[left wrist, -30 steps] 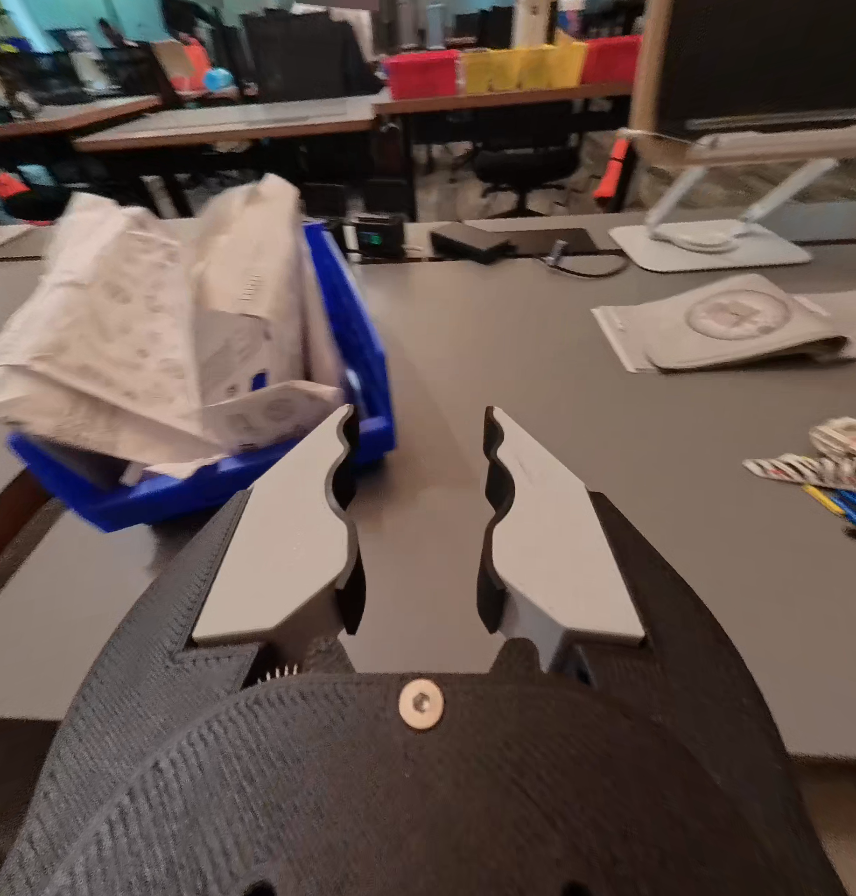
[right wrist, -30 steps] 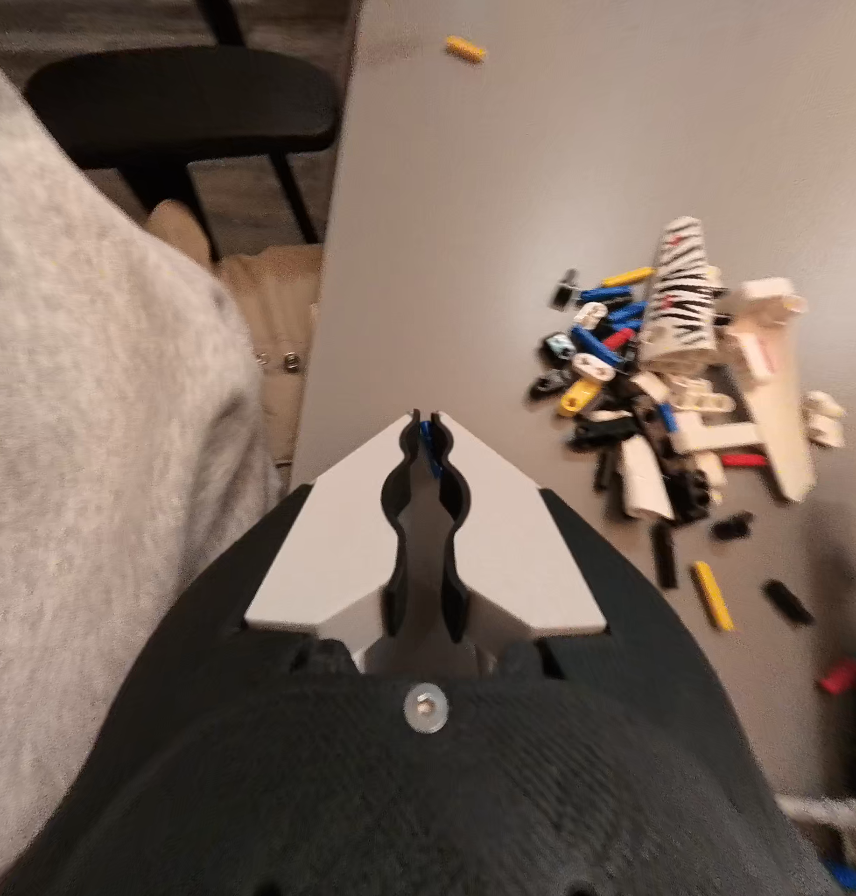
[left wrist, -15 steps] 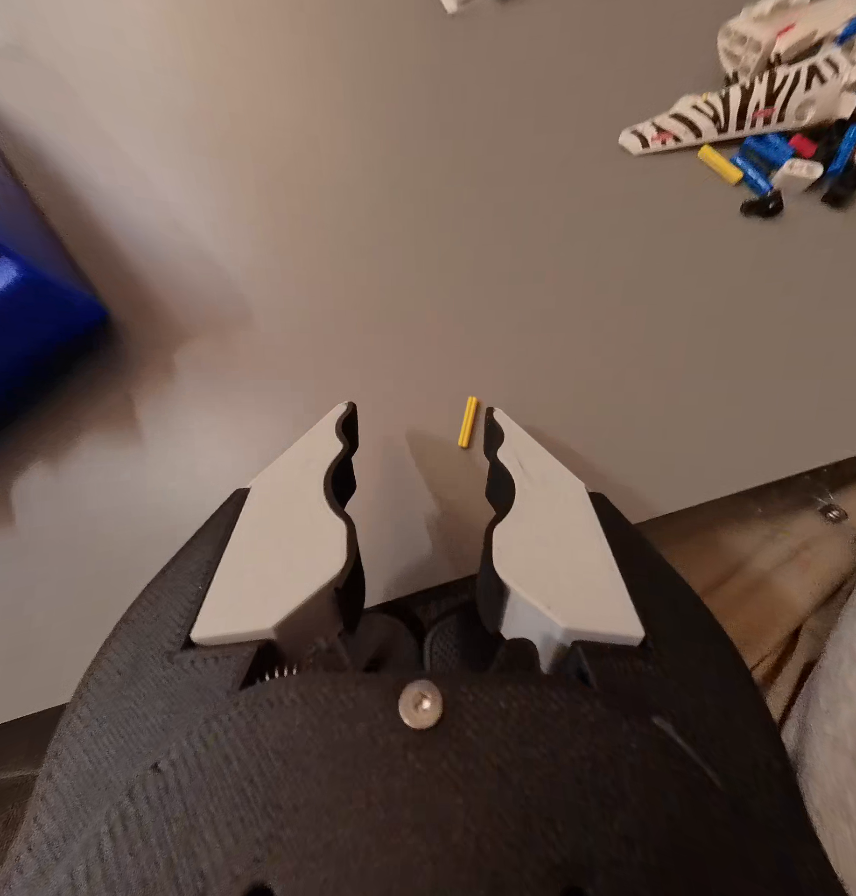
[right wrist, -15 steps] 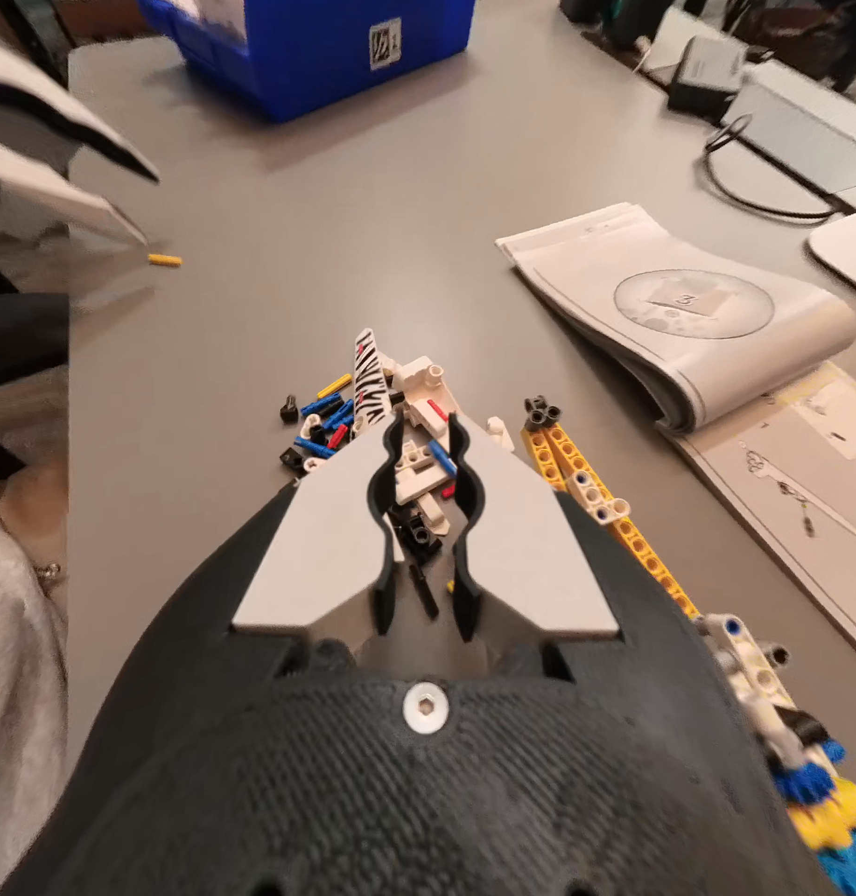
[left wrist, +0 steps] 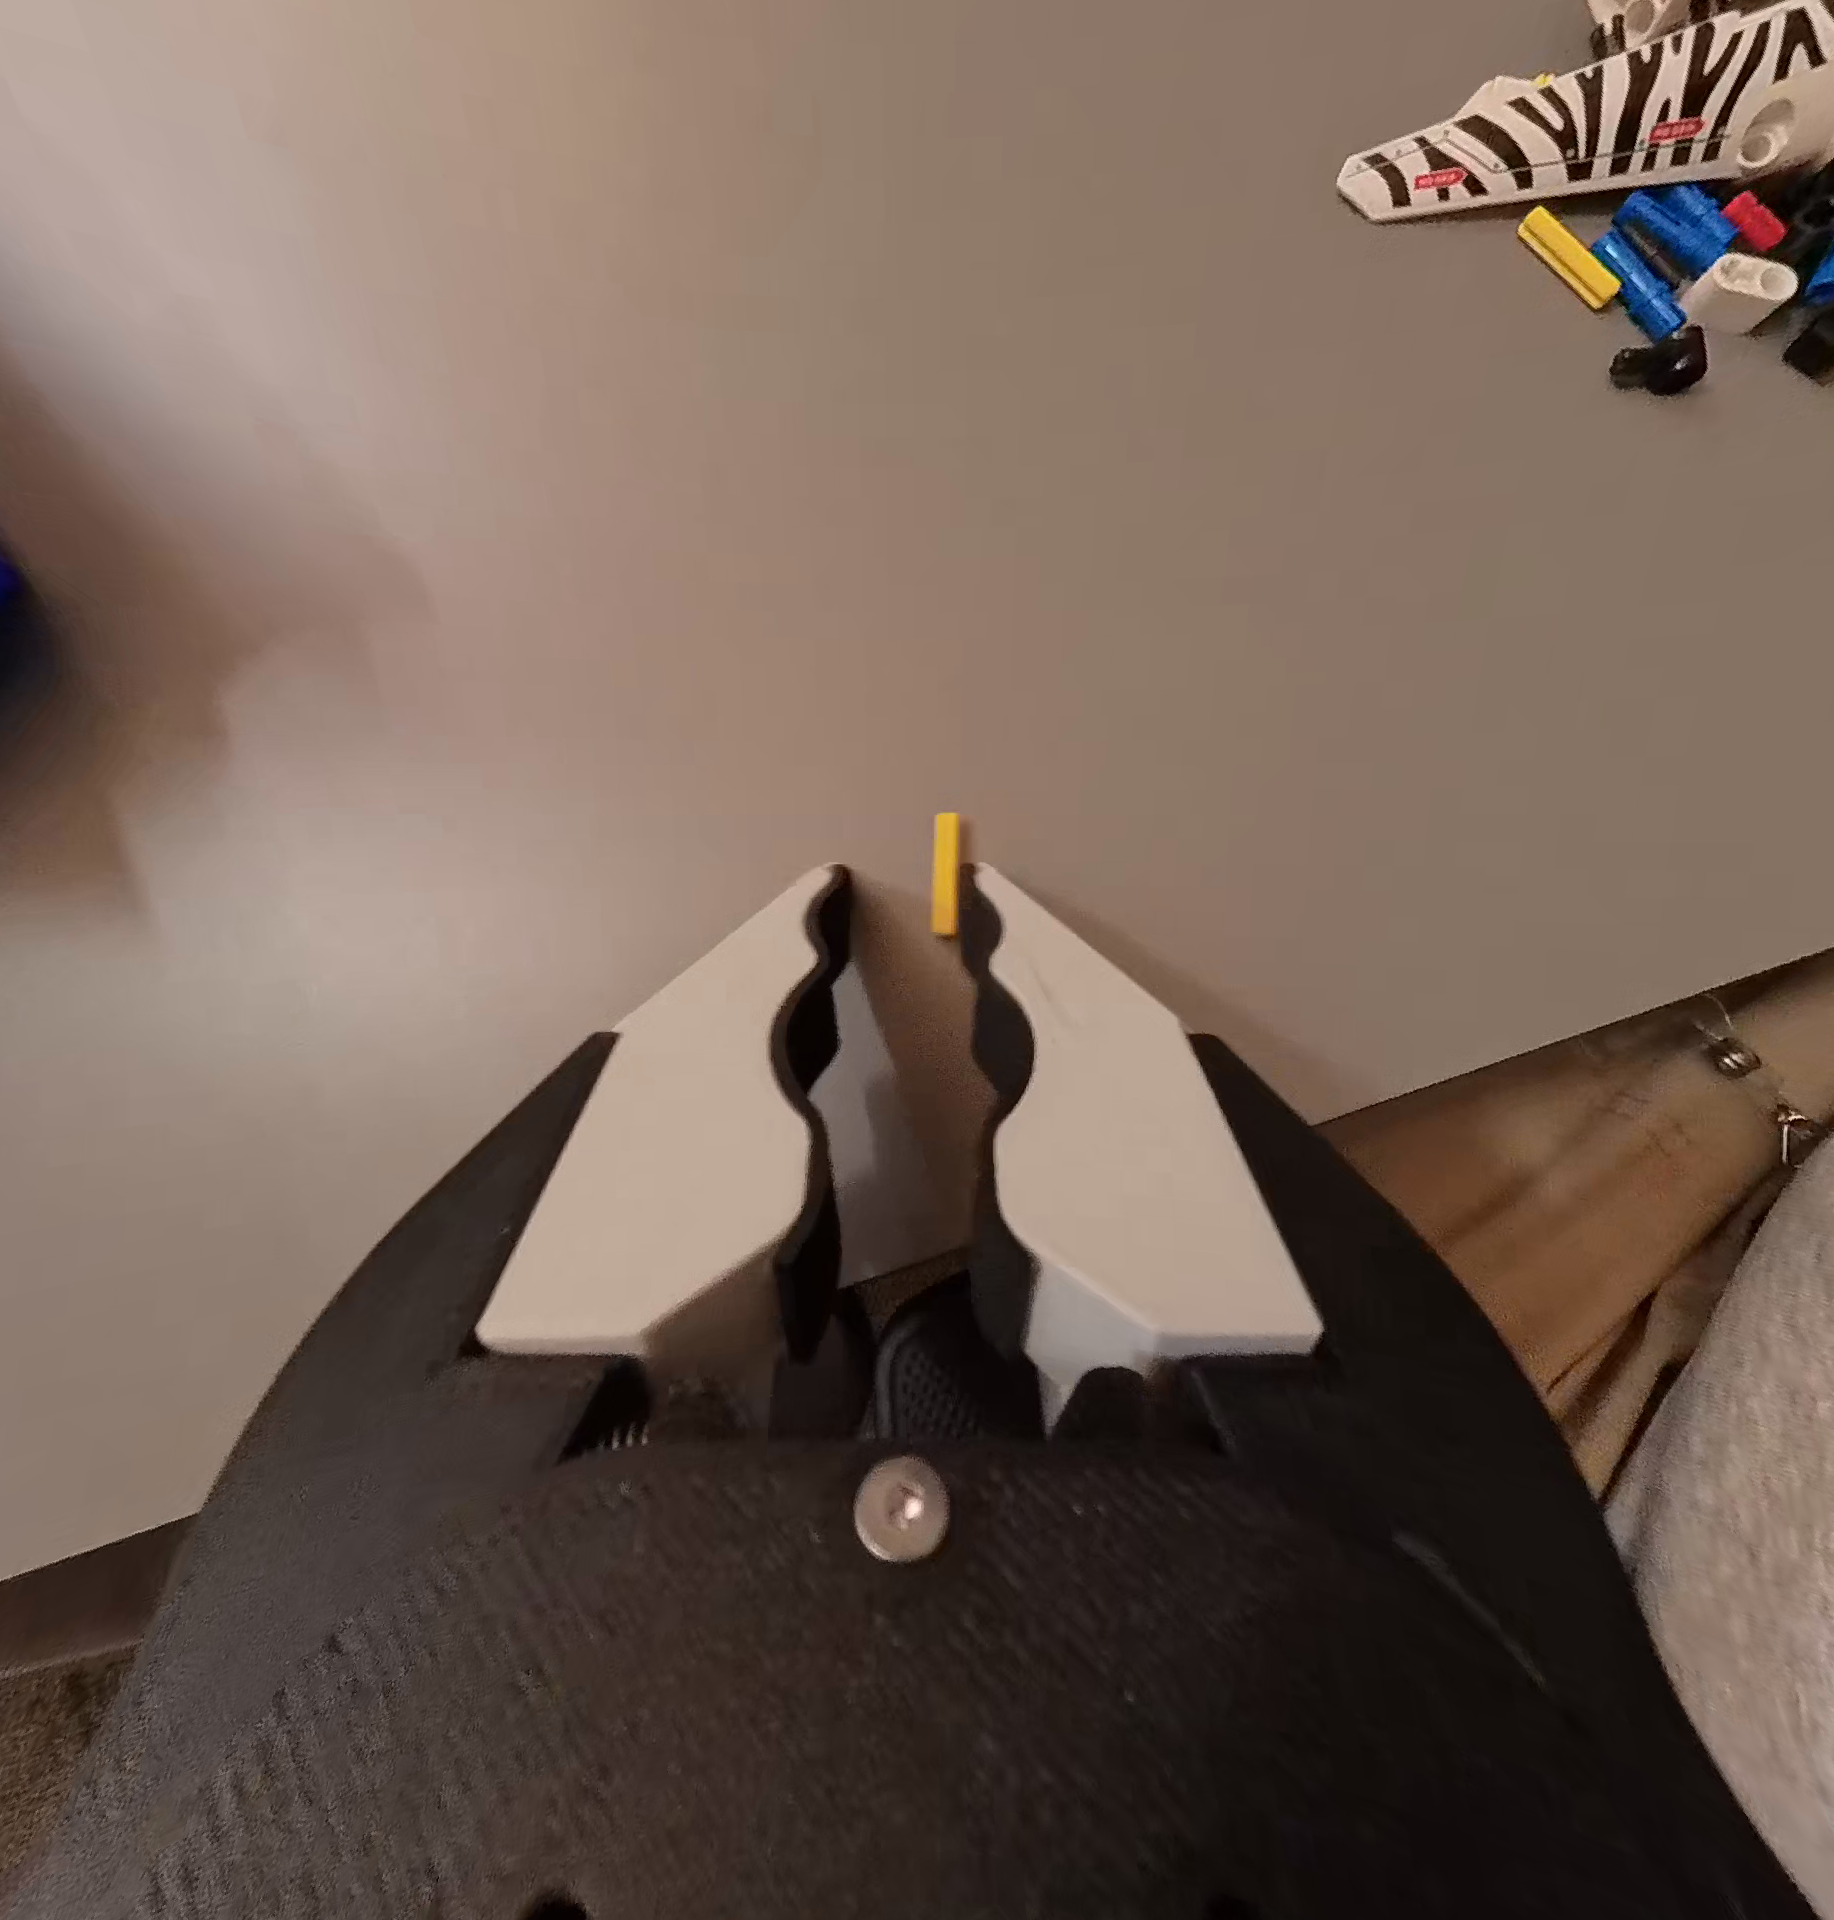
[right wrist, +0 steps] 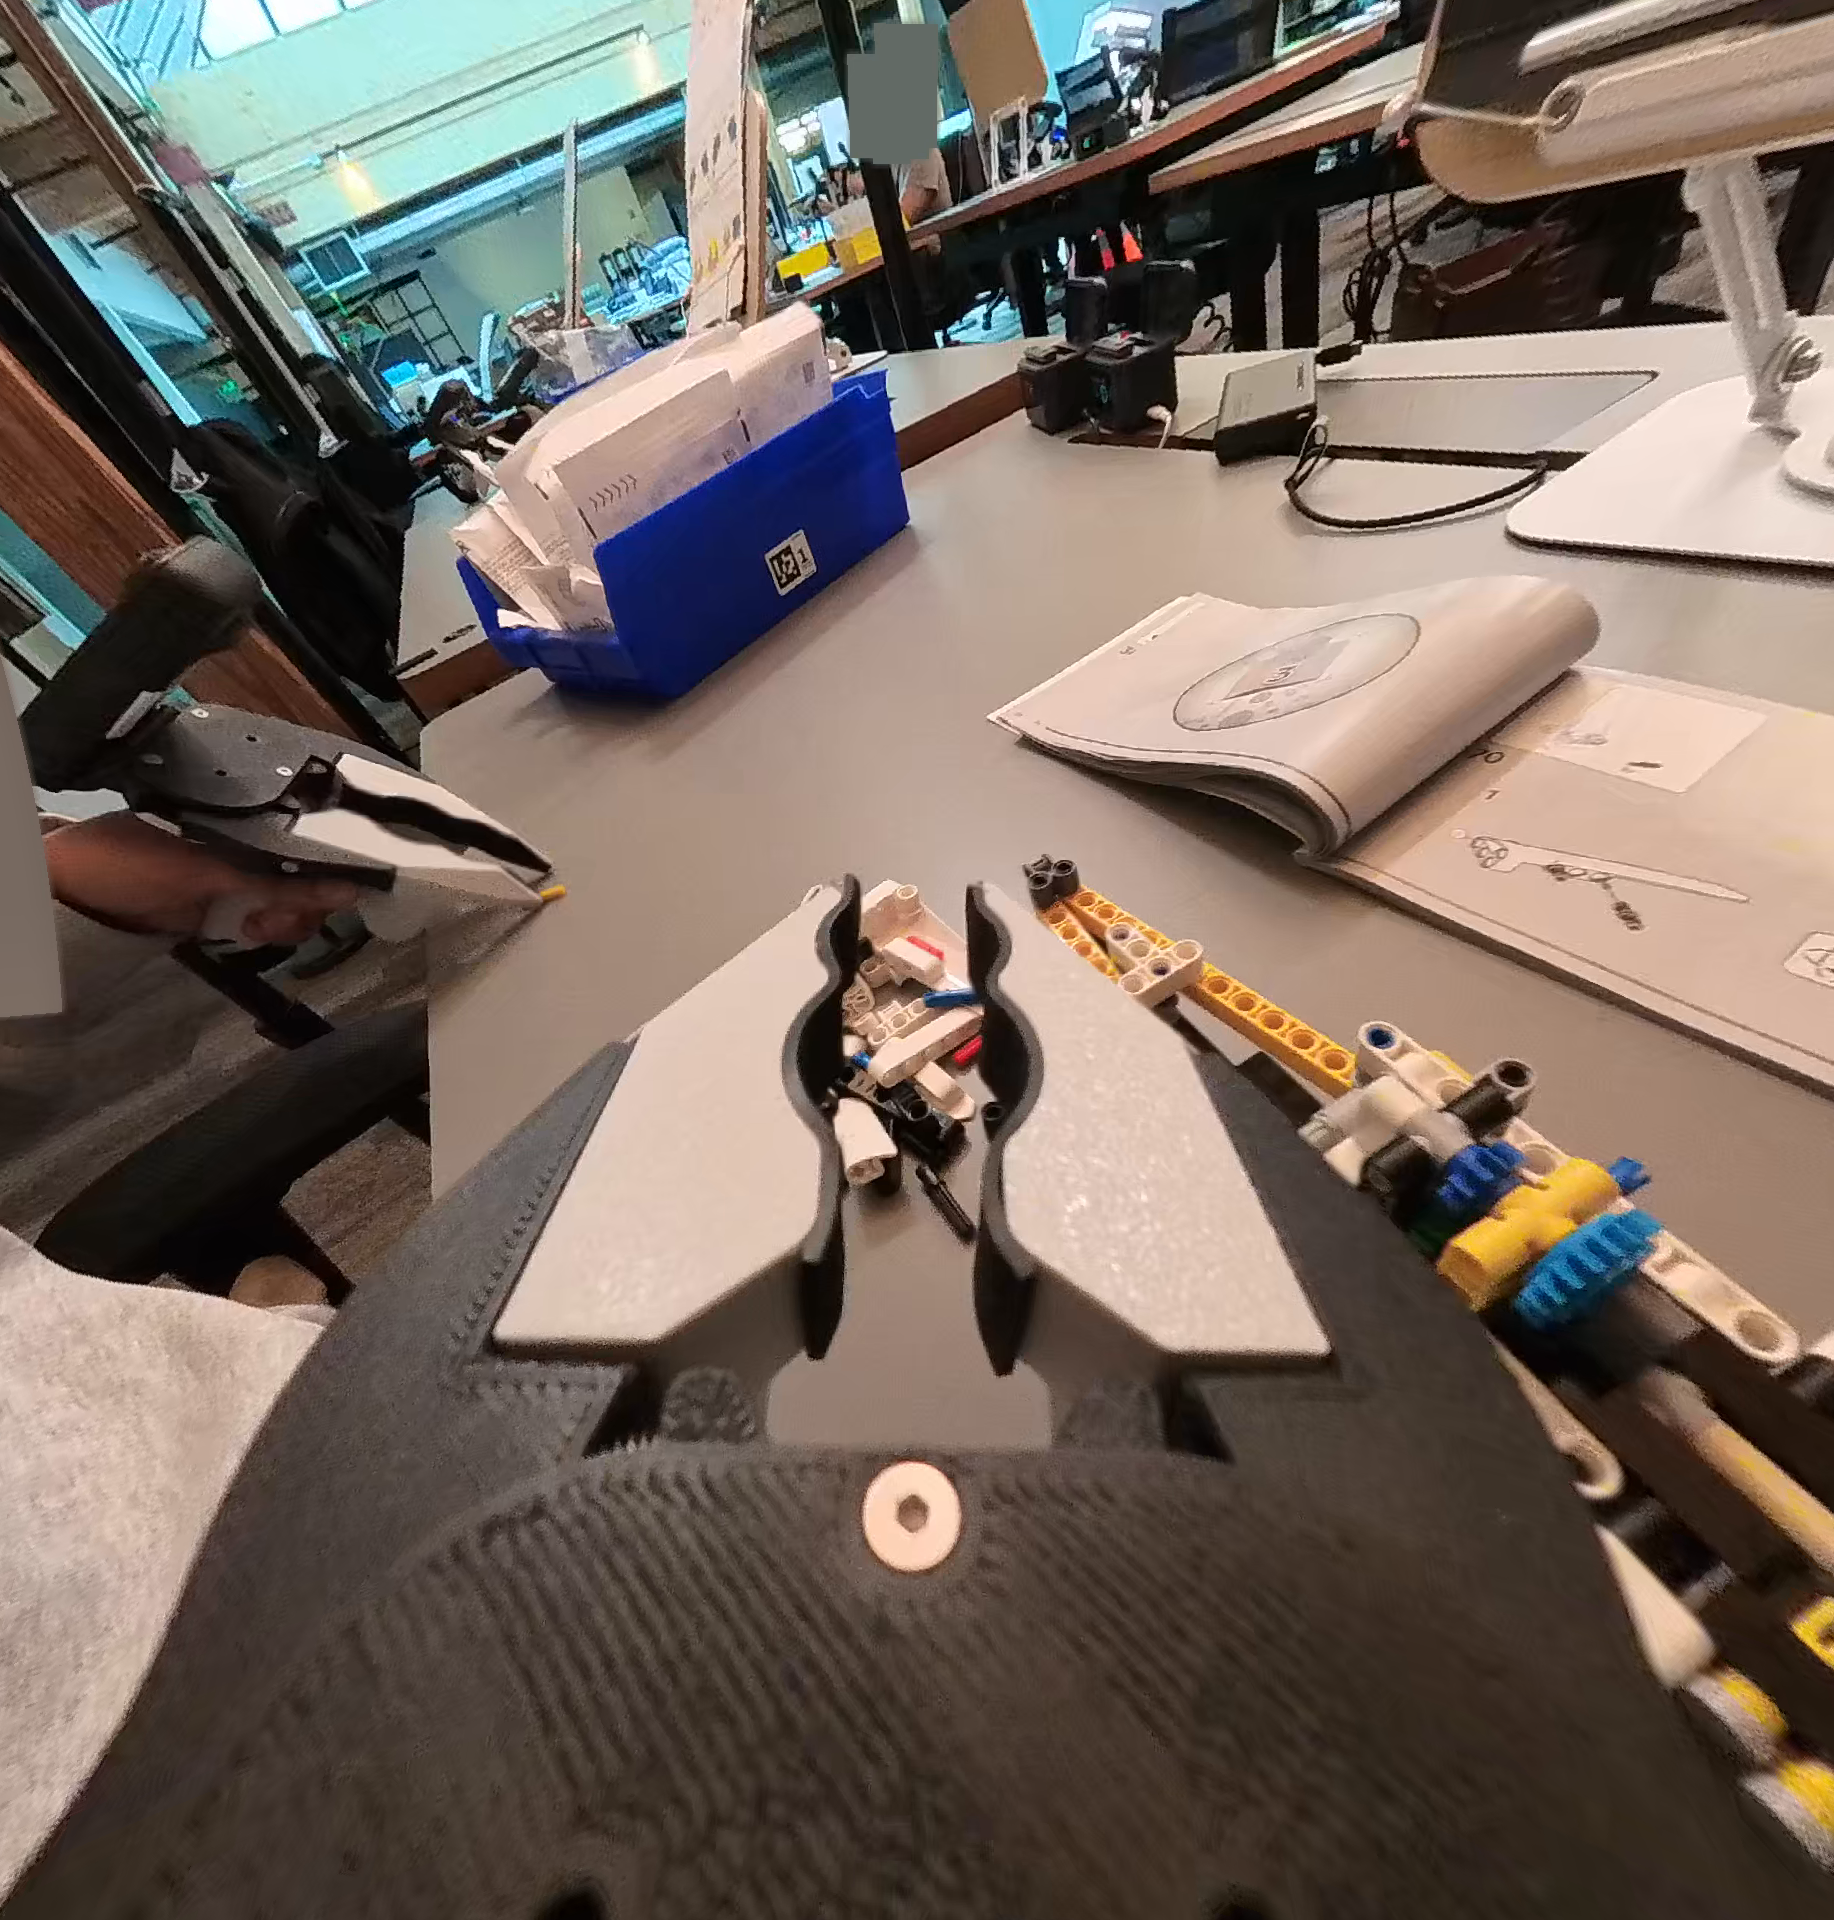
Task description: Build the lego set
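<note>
Narrowed since half a second ago, left gripper (left wrist: pixel 902 873) fingers, now a slim gap low at frame centre, yellow pin (left wrist: pixel 945 873) just inside the right tip, long axis along the fingers. Right gripper (right wrist: pixel 908 894) partly open, empty, above the loose pieces (right wrist: pixel 908 1049), farther off. Grey bench (left wrist: pixel 892 416); open workshop behind.

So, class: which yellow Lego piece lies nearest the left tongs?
The thin yellow axle, lying alone right at the left tongs' tips; the other yellow piece sits far off beside the loose pile.
</note>
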The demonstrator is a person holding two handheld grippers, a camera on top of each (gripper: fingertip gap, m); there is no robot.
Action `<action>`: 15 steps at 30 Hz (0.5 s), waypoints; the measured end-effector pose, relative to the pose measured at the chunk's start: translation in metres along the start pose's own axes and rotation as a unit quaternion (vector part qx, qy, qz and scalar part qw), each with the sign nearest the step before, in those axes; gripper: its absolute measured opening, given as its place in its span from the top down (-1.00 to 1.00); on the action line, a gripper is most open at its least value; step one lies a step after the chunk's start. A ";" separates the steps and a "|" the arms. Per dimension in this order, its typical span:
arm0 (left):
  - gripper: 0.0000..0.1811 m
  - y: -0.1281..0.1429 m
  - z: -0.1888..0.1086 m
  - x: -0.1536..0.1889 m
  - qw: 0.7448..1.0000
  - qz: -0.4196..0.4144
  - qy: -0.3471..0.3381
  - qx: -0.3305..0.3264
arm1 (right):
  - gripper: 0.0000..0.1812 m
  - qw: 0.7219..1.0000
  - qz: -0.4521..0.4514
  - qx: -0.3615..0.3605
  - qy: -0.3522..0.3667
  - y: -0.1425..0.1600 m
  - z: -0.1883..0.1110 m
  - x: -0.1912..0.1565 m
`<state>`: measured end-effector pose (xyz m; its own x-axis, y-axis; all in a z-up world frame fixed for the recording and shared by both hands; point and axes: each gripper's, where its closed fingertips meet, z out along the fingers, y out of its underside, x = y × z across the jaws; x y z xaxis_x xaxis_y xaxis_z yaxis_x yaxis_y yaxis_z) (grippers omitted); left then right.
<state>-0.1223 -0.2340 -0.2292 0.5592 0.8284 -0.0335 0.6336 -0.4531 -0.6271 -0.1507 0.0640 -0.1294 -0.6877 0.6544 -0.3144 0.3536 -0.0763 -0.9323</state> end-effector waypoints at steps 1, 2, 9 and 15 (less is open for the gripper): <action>0.92 0.000 0.000 0.000 1.000 0.005 0.001 -0.001 | 0.79 1.000 -0.002 -0.004 -0.003 0.002 0.002 -0.001; 0.96 0.001 -0.001 0.002 1.000 0.010 0.006 -0.004 | 0.79 1.000 -0.004 -0.009 -0.006 0.003 0.003 -0.003; 0.96 -0.028 -0.006 0.019 0.998 0.018 0.039 0.045 | 0.79 0.998 -0.057 -0.033 0.001 0.010 0.006 -0.009; 0.97 -0.108 0.008 0.093 0.977 0.071 0.120 0.159 | 0.80 0.996 -0.087 -0.012 0.017 0.005 0.000 -0.006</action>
<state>-0.1431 -0.1057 -0.1703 0.7628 0.6463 0.0212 0.3632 -0.4011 -0.8410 -0.1446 0.0599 -0.1317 -0.7178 0.6819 -0.1409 0.2464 0.0594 -0.9673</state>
